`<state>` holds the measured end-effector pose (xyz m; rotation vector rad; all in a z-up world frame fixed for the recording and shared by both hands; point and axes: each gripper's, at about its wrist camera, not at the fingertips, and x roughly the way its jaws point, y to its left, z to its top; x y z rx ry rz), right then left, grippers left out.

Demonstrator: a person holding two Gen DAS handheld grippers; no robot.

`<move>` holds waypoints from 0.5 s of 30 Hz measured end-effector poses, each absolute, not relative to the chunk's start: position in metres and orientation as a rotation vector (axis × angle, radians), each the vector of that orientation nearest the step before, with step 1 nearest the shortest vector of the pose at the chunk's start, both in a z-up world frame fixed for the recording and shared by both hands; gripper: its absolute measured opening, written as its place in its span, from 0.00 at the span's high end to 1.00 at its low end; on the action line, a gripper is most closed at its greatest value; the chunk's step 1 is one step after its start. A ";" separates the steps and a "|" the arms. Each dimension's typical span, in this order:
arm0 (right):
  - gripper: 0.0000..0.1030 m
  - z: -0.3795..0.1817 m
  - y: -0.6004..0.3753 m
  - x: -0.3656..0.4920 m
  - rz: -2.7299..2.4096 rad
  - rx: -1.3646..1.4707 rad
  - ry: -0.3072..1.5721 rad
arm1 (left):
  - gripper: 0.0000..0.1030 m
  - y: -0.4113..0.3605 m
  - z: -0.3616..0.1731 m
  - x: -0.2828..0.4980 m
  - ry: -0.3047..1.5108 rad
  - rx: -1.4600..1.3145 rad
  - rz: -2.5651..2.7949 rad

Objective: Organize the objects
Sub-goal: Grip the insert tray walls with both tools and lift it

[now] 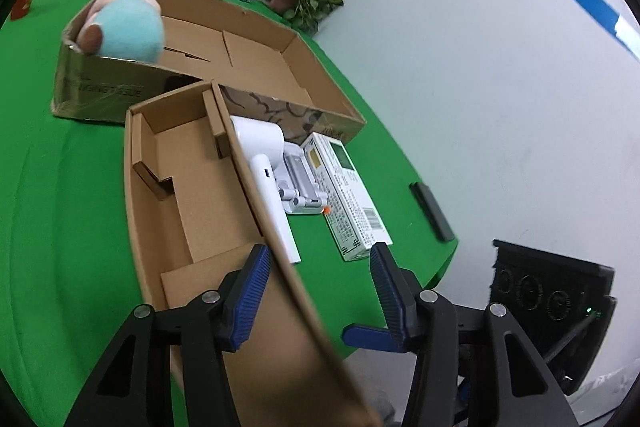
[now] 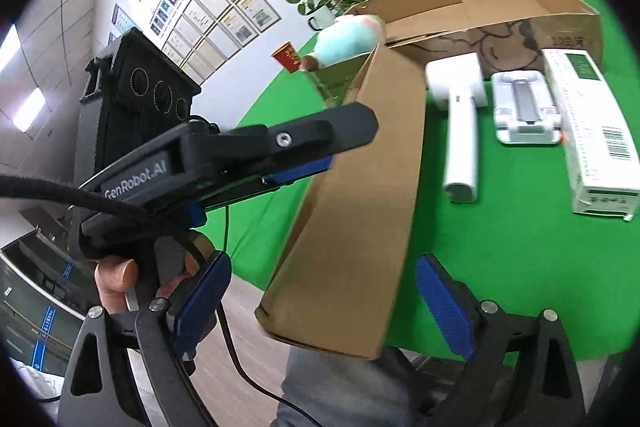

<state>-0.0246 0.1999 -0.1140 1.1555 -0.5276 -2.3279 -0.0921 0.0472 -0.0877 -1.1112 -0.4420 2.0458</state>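
The left gripper (image 1: pixel 316 267), marked "GenRobot.AI", straddled the near wall of the small brown cardboard box (image 1: pixel 192 195) with jaws spread, the right gripper (image 2: pixel 324 303) likewise released, while beyond lay a white handheld device (image 1: pixel 260 143), a barcoded carton (image 1: pixel 348 195) and a larger box (image 1: pixel 240 51) holding a plush toy (image 1: pixel 128 31).

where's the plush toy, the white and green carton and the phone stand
plush toy (image 1: pixel 130 31), left wrist view, blue body
white and green carton (image 1: pixel 349 195), left wrist view, printed top face
phone stand (image 2: pixel 524 111), right wrist view, grey centre strip

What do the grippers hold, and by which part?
Nothing: the left gripper is open astride the small box's side wall; the right gripper is open, empty.
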 end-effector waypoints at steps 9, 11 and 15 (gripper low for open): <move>0.13 -0.120 0.204 -0.043 -2.444 1.193 -0.415 | 0.49 0.019 -0.083 -0.084 -0.395 -1.115 2.232; 0.28 -0.125 0.206 -0.048 -2.485 1.219 -0.376 | 0.48 0.013 -0.089 -0.082 -0.364 -1.149 2.286; 0.55 -0.139 0.201 -0.052 -2.521 1.292 -0.295 | 0.49 -0.006 -0.104 -0.081 -0.356 -1.197 2.314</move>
